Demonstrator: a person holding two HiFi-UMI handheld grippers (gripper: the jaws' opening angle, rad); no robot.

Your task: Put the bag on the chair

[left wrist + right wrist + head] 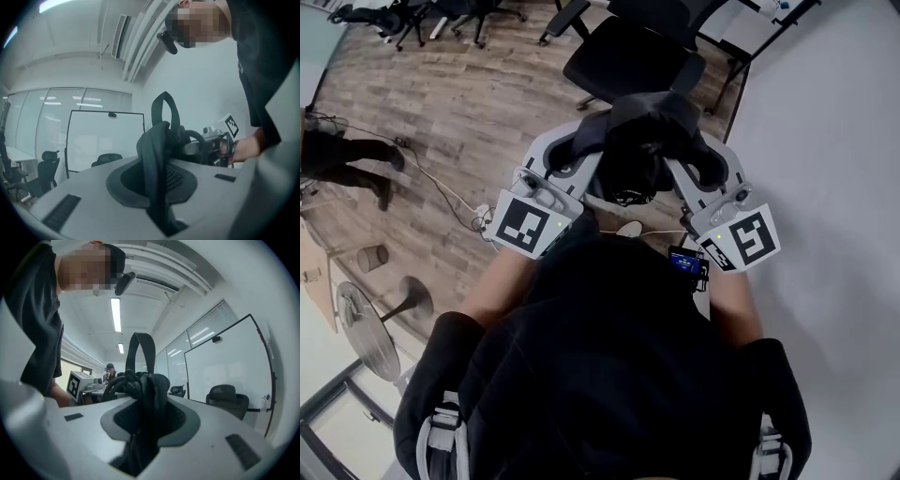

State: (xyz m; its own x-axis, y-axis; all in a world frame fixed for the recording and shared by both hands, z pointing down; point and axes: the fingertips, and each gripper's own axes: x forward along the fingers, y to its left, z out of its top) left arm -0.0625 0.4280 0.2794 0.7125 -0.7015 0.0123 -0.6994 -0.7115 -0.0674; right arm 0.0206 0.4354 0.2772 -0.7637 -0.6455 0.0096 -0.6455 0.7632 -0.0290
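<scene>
In the head view a black bag hangs between my two grippers, just short of a black office chair whose seat lies straight ahead. My left gripper is shut on the bag's left side; in the left gripper view a black strap runs up from between its jaws. On the bag's right side my right gripper is shut on it, with bunched black fabric and a strap loop pinched in its jaws. The bag's lower part is hidden behind my grippers and body.
A white wall runs along the right. More wheeled chairs stand at the far left on the wooden floor. Cables trail on the floor, a fan stands at the lower left, and a person's legs show at the left edge.
</scene>
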